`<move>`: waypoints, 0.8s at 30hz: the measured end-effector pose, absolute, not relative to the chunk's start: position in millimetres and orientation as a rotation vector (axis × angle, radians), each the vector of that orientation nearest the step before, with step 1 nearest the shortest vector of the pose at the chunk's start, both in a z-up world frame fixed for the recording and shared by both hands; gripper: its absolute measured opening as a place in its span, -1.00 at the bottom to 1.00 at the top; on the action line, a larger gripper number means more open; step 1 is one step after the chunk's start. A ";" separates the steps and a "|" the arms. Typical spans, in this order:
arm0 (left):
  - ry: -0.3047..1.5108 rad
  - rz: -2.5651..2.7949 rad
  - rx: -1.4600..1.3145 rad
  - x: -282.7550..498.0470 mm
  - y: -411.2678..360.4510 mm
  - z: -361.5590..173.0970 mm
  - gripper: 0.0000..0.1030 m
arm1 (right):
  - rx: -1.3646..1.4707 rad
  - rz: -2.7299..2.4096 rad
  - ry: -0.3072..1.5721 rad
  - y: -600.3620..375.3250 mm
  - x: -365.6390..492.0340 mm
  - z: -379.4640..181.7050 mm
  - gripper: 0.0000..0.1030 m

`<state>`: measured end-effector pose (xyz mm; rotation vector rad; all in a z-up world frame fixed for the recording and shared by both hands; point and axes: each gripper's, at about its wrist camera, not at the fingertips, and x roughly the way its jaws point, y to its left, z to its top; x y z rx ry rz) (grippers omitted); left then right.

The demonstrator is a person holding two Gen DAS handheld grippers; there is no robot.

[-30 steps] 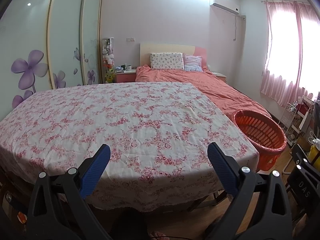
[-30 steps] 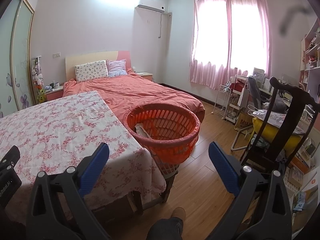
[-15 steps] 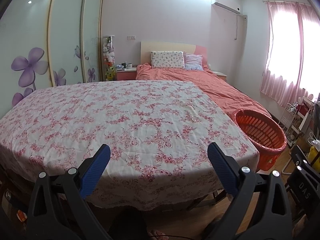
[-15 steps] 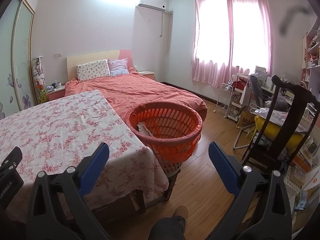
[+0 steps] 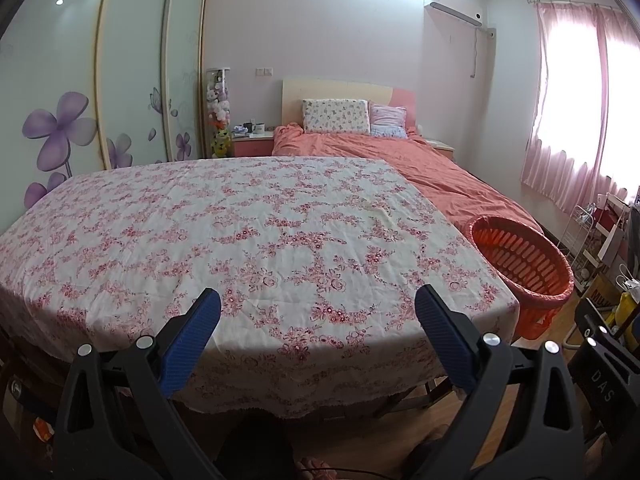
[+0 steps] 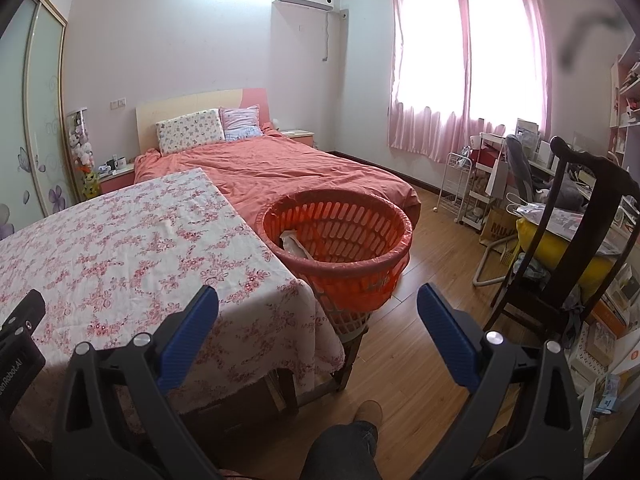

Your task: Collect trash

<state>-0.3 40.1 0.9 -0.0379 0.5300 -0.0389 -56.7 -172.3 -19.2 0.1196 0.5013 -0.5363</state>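
Observation:
An orange slatted basket [image 6: 340, 244] stands at the table's right end, beside the bed; it also shows in the left wrist view [image 5: 520, 256]. White crumpled trash [image 6: 294, 244] lies inside it. The table [image 5: 248, 232] carries a pink floral cloth with no loose trash visible on it. My left gripper [image 5: 318, 312] is open and empty, held over the table's near edge. My right gripper [image 6: 318, 308] is open and empty, held near the table's right corner, in front of the basket.
A bed with an orange cover [image 6: 280, 164] lies behind the table. A dark wooden chair [image 6: 568, 224] with a yellow cushion stands at the right, by a cluttered desk and a white wire rack [image 6: 456, 184]. Sliding wardrobe doors [image 5: 80, 92] line the left wall. The person's foot [image 6: 366, 412] is on the wood floor.
Both views have shifted slightly, as if the grippers rose or tilted a little. Both grippers stay open and empty. Nothing else moved.

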 end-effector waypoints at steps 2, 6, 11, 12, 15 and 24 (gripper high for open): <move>0.530 -0.038 -0.038 -0.2 40.1 1.0 0.87 | 0.119 -0.537 0.500 -173.2 -57.0 -19.3 0.89; 0.530 -0.038 -0.038 -0.3 40.1 1.1 0.87 | 0.119 -0.537 0.499 -173.3 -57.7 -19.7 0.89; 0.530 -0.039 -0.039 -0.3 40.1 1.2 0.87 | 0.119 -0.538 0.498 -173.6 -57.7 -19.5 0.89; 0.530 -0.039 -0.038 -0.3 40.0 1.2 0.87 | 0.119 -0.538 0.497 -173.5 -58.4 -19.7 0.89; 0.530 -0.039 -0.038 -0.3 39.9 1.2 0.87 | 0.119 -0.538 0.498 -173.5 -58.4 -19.6 0.89; 0.530 -0.039 -0.039 -0.5 39.7 1.2 0.87 | 0.119 -0.538 0.498 -173.6 -58.6 -19.7 0.89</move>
